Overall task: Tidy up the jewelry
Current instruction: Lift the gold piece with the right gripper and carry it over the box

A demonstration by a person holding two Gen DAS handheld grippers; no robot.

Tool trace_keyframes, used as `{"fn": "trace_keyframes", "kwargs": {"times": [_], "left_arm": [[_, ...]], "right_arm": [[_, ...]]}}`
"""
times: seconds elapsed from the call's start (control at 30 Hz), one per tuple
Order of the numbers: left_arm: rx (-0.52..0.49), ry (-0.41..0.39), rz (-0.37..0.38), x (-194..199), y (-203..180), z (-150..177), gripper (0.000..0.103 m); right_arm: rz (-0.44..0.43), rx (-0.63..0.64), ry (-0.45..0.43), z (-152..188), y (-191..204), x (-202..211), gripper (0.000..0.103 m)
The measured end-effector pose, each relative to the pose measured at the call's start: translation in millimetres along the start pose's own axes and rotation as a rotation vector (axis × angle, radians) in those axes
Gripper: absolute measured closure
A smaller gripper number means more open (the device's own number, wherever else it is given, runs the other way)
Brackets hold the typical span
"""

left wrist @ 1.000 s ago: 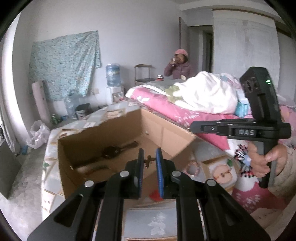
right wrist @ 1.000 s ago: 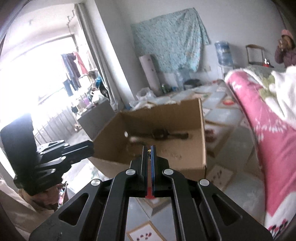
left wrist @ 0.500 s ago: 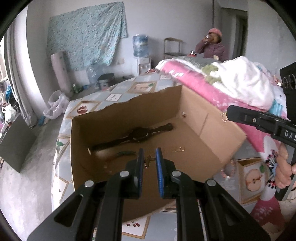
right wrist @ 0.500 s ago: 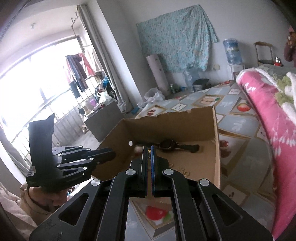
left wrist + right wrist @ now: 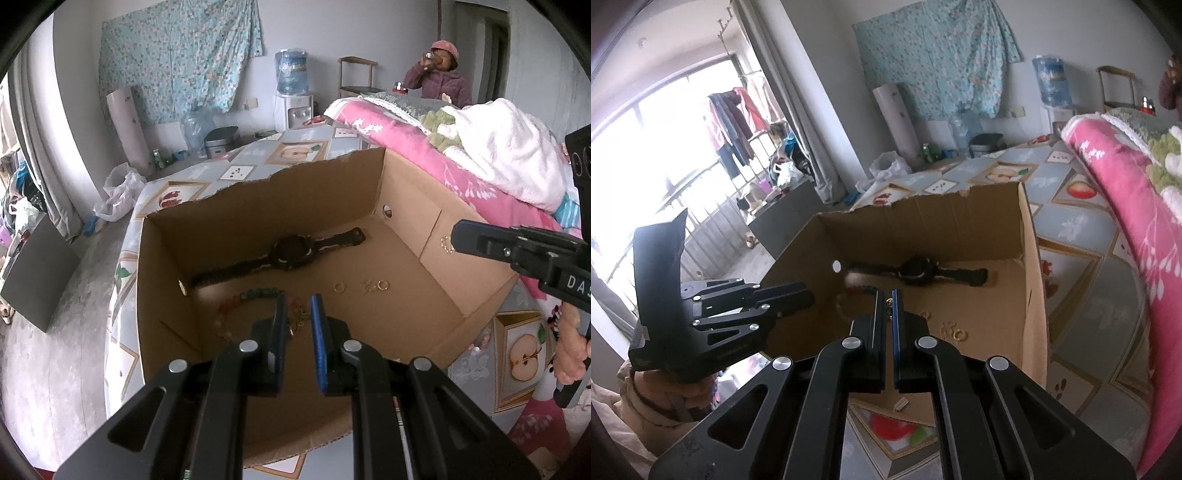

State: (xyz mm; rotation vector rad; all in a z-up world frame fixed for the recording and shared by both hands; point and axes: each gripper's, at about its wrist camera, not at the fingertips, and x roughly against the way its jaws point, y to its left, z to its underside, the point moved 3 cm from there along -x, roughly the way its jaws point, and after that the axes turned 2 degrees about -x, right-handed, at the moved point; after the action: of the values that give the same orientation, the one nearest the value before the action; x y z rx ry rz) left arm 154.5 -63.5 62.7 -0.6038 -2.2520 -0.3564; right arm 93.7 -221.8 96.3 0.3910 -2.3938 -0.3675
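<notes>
1. A black wristwatch is laid flat on the floor of an open cardboard box, toward the far wall. In the left wrist view its long axis is seen running from lower left to upper right, one strap end pointing at the box's left wall and the other at the far right corner.
2. A beaded bracelet of green and reddish beads is seen curving on the box floor nearer than the watch, just beyond the left gripper's fingertips.
3. Small gold rings are scattered on the box floor to the right of the bracelet, well apart from the watch.
4. The left gripper is held over the near edge of the box, angled down into it. Its jaws are set narrowly apart, and a small gold-coloured piece is seen in the gap; whether the pads press on it cannot be told.
5. The right gripper is pointed down into the box from the near side, its jaws brought together with only a sliver between them. A tiny gold item shows at the tips, and a grip on it cannot be confirmed.
6. In the left wrist view a small gold chain piece is seen at the tip of the right gripper, above the box's right wall.
7. The box stands on a fruit-patterned tablecloth, with a pink blanket beside it on the right.
</notes>
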Motion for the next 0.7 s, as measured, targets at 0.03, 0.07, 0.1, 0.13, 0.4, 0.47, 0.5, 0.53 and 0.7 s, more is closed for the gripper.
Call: {"fn": "trace_keyframes", "kwargs": {"times": [0.03, 0.07, 0.1, 0.13, 0.4, 0.47, 0.5, 0.53, 0.7], "left_arm": [[0.000, 0.002, 0.000, -1, 0, 0, 0.091], [0.000, 0.004, -0.002, -1, 0, 0, 0.091], [0.000, 0.005, -0.003, -2, 0, 1, 0.091], [0.001, 0.008, -0.003, -3, 0, 1, 0.091], [0.003, 0.021, -0.004, -7, 0, 4, 0.091], [0.003, 0.023, -0.003, -8, 0, 5, 0.091], [0.003, 0.025, -0.003, -8, -1, 5, 0.091], [0.003, 0.025, -0.002, -9, -1, 5, 0.091], [0.003, 0.032, 0.000, -10, 0, 7, 0.091]], "right_arm": [[0.001, 0.001, 0.004, 1, 1, -1, 0.102], [0.003, 0.002, 0.007, 1, 1, -1, 0.102], [0.005, 0.004, 0.008, 1, 2, -2, 0.102], [0.007, 0.007, 0.010, 1, 2, -2, 0.102], [0.010, 0.010, 0.025, 3, 5, -7, 0.102], [0.011, 0.011, 0.030, 4, 6, -8, 0.102], [0.012, 0.010, 0.031, 5, 6, -9, 0.102], [0.012, 0.009, 0.033, 5, 6, -9, 0.102], [0.013, 0.007, 0.042, 5, 6, -11, 0.102]]}}
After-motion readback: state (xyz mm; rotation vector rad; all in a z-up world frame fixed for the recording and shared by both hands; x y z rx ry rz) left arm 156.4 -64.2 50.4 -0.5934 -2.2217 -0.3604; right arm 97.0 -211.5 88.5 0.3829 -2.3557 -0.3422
